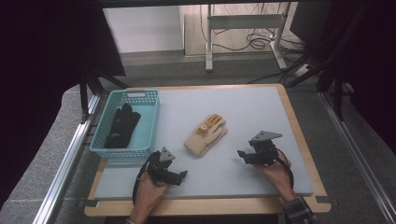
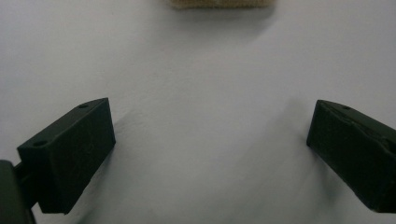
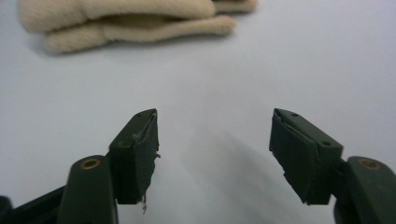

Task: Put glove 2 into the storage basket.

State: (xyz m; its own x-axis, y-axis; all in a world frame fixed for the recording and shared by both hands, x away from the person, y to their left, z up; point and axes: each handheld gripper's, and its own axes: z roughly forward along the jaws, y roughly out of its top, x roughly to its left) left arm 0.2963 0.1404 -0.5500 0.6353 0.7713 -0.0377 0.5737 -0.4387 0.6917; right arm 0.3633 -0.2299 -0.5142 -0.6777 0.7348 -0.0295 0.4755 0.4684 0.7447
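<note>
A cream knitted glove [image 1: 206, 135] with yellow-orange fingertips lies flat in the middle of the grey mat. My right gripper [image 1: 242, 154] hovers to the glove's right, pointing at it, jaws apart and empty; the right gripper view has the glove [image 3: 126, 21] ahead of the open gripper [image 3: 215, 140]. My left gripper [image 1: 183, 174] rests near the mat's front left, pointing right, open with nothing between its jaws. In the left gripper view the gripper [image 2: 210, 140] stands wide over bare mat, with the glove's cuff edge [image 2: 219, 3] at the top.
A turquoise plastic basket [image 1: 147, 119] stands at the mat's left and holds a black glove [image 1: 121, 125]. The grey mat [image 1: 252, 112] covers a wooden board [image 1: 306, 144]. Metal rails run along both sides, and a desk frame with cables stands behind.
</note>
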